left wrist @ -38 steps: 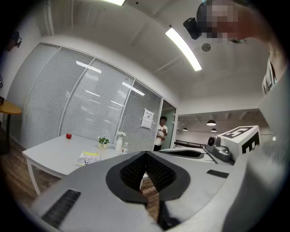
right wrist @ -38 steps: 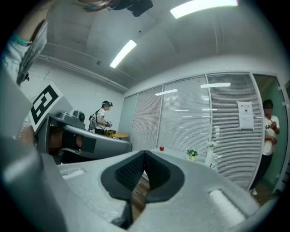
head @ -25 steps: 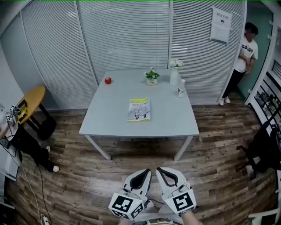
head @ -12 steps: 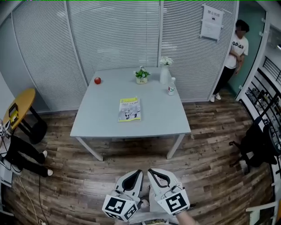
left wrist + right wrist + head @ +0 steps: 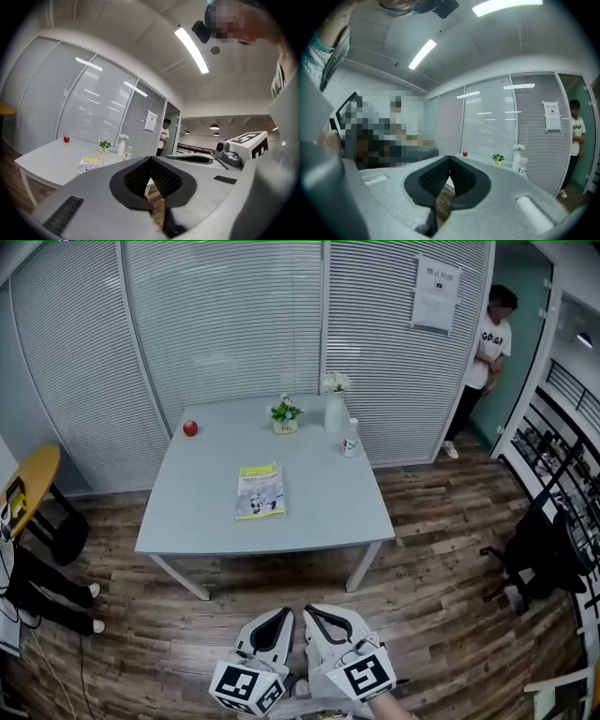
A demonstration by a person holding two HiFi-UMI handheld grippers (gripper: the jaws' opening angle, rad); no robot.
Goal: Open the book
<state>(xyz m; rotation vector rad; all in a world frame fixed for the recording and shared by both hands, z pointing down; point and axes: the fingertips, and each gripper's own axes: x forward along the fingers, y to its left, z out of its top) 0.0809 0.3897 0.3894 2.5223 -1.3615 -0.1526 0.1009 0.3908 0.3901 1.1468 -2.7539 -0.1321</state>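
Observation:
A closed book with a yellow-green cover lies flat near the middle of the grey table. In the left gripper view the book shows far off, left of the jaws. My left gripper and right gripper are side by side at the bottom of the head view, over the wooden floor and well short of the table. Both are shut with nothing between the jaws, as seen at the left gripper and the right gripper. The right gripper view does not show the book.
At the table's far edge stand a red apple, a small potted plant, a white vase and a bottle. A person stands by the door at right. There is a yellow side table at left and a black chair at right.
The table and book have slid left and a little lower in the head view. Both grippers stay shut and have shifted slightly left at the bottom.

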